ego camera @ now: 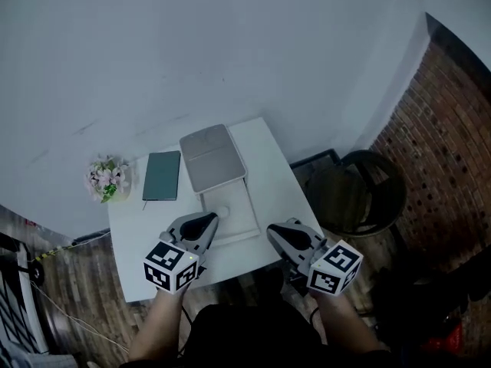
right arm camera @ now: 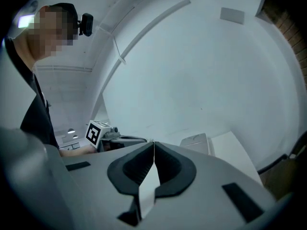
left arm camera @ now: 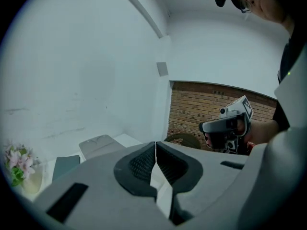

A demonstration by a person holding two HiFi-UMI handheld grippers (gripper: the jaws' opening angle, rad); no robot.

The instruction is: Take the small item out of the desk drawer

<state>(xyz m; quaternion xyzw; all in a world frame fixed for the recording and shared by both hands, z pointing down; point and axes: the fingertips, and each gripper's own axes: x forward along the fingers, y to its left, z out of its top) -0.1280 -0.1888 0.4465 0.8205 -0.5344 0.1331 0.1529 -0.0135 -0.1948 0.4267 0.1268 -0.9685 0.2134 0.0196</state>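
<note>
Your left tongs [ego camera: 206, 222] and right tongs [ego camera: 274, 233] are both pinched together, empty. The small item [ego camera: 222, 212] lies in the open drawer [ego camera: 245, 204] on the bench [ego camera: 270, 167], just beyond the left tongs. Spread those first, then lower straight over it.
</note>
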